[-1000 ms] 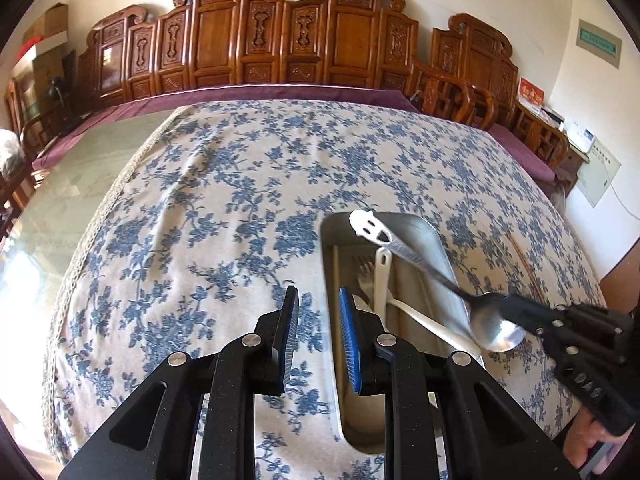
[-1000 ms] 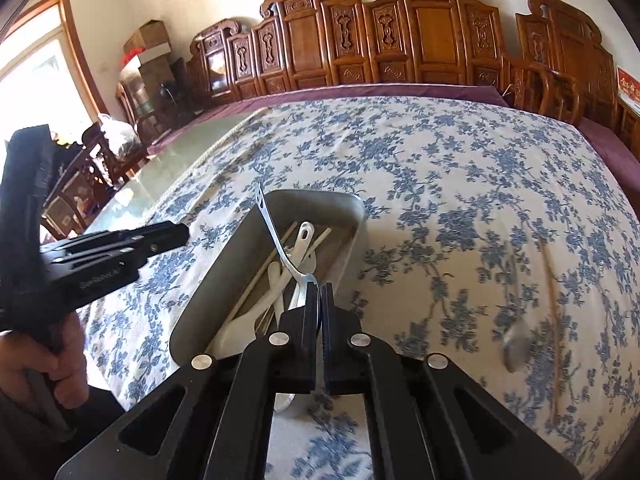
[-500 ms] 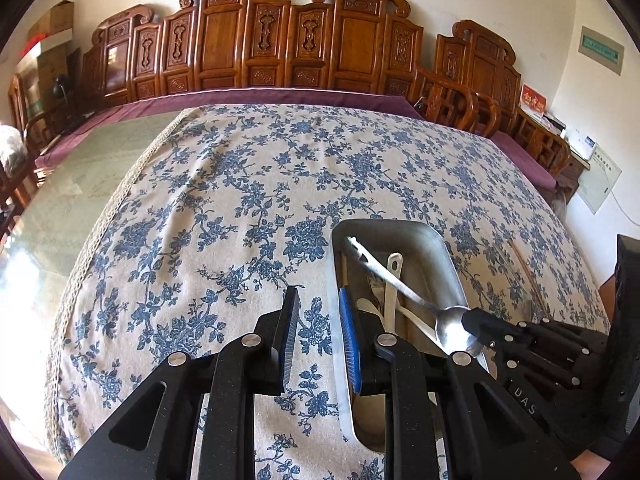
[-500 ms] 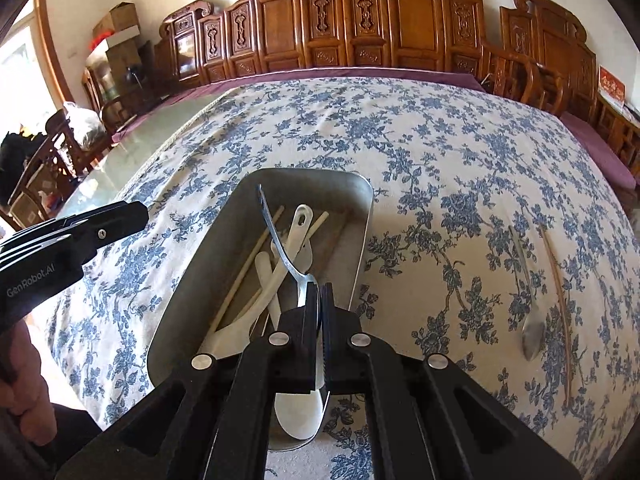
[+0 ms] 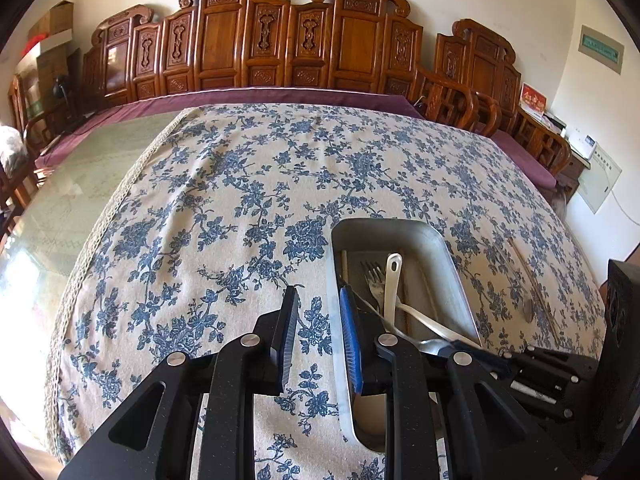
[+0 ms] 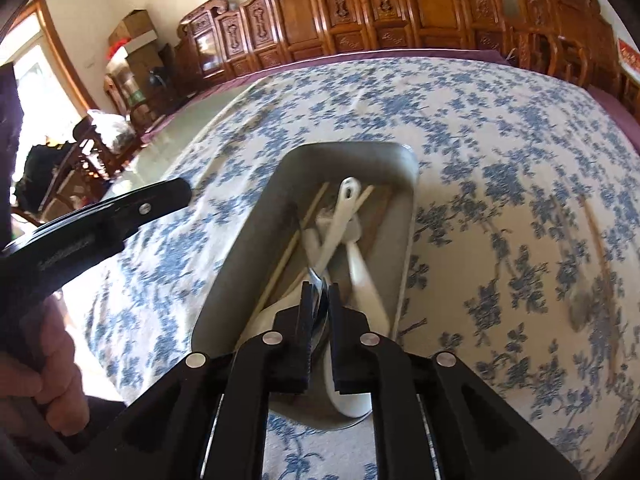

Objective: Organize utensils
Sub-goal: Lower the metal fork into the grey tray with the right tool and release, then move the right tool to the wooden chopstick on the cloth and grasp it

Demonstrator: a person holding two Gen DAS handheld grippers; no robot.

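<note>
- Steel spoon (image 6: 319,280): thin, stiff, light and slick, best pinched at the neck. It lies in the metal tray (image 6: 404,240) near the tablecloth's near edge.
- Its handle runs along the tray toward the far wall.
- Right gripper (image 6: 320,300) is opening, spoon between its jaws; left gripper (image 5: 318,320) stands part-open and empty.

I can't read any text: the green wall sign (image 5: 601,49), red card (image 5: 533,100) and left gripper (image 6: 100,216) lettering are all too blurred.
</note>
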